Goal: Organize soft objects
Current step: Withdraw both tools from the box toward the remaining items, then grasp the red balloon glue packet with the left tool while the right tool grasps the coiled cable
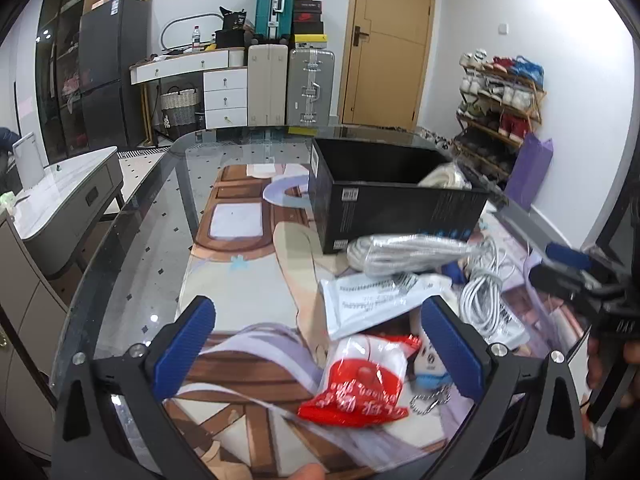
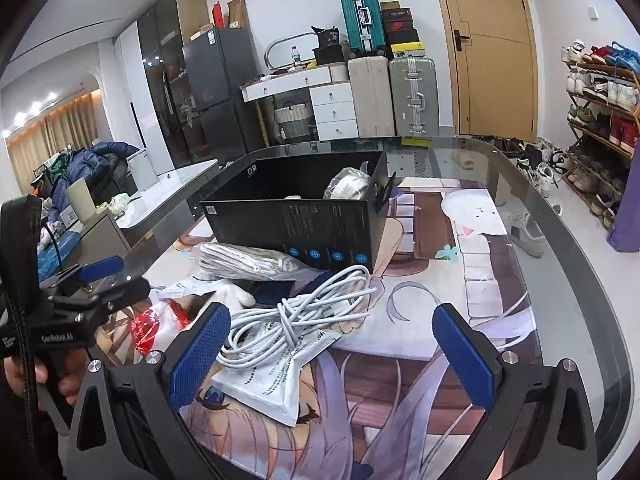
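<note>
Red-and-white packet (image 1: 362, 380): nearest the left wrist camera, lying on the printed mat between the left gripper's pads, closer to the right-hand pad; nothing touches it.
Left gripper (image 1: 320, 344): jaws spread wide, holding nothing, hovering low over the worktop.
Small plush with bead chain (image 1: 430, 368): just beside the packet, partly behind the right-hand pad.
White printed pouch (image 1: 372, 300): lies flat just beyond the packet, ahead of the left jaws' opening.
Bagged white cord bundle (image 1: 404, 254): sits against the front wall of the black box, well ahead of the left jaws.
Loose white cable coil (image 2: 304, 312): in the right wrist view it rests on top of a white printed pouch, just ahead of the left-hand pad of the right gripper and off to the left of the opening's centre.
Right gripper (image 2: 332, 344): jaws wide apart, empty; bare mat fills most of the gap between them.
Black box (image 2: 304, 220): open-topped, standing on the worktop behind the pile; a bagged white item (image 2: 348, 186) already lies inside near its right end.
Glass worktop (image 2: 568, 264): clear top with an illustrated mat (image 2: 480, 280) under the things.
Person's hand (image 2: 24, 376): grips the left gripper's handle, seen at the left edge of the right wrist view.
</note>
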A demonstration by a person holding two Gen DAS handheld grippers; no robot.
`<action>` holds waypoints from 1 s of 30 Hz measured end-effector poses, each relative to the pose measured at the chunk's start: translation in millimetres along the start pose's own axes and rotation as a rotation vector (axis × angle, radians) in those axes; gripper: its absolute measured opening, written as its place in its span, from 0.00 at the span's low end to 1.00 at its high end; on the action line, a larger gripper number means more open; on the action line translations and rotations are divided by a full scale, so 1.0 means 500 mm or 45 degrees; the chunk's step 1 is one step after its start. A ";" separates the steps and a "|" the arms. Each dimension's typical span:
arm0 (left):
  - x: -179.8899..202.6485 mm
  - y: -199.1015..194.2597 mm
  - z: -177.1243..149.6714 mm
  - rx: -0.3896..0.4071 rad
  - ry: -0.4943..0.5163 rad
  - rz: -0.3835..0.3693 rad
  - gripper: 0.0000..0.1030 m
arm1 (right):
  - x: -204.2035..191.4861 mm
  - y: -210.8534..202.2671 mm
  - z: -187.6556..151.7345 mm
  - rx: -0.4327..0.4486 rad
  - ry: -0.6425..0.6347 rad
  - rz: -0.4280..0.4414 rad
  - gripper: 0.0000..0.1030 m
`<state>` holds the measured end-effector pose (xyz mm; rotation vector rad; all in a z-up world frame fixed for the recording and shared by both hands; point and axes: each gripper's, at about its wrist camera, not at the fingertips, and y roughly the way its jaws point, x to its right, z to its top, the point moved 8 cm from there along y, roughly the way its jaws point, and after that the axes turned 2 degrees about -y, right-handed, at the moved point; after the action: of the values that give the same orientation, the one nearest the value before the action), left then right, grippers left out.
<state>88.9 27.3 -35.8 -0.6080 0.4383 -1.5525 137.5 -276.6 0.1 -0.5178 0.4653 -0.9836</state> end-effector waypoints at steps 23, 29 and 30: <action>0.024 0.033 -0.070 -0.191 0.138 -0.003 1.00 | 0.015 0.033 -0.010 -0.056 -0.020 -0.036 1.00; 0.021 0.040 -0.075 -0.236 0.121 -0.028 0.96 | 0.021 0.060 -0.013 -0.117 -0.064 -0.075 1.00; 0.022 0.042 -0.075 -0.243 0.115 -0.037 0.93 | 0.023 0.064 -0.012 -0.123 -0.061 -0.074 1.00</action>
<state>82.2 11.8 -77.0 -0.6951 0.6541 -1.5809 160.5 -273.3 -25.8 -0.6437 0.4583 -1.0055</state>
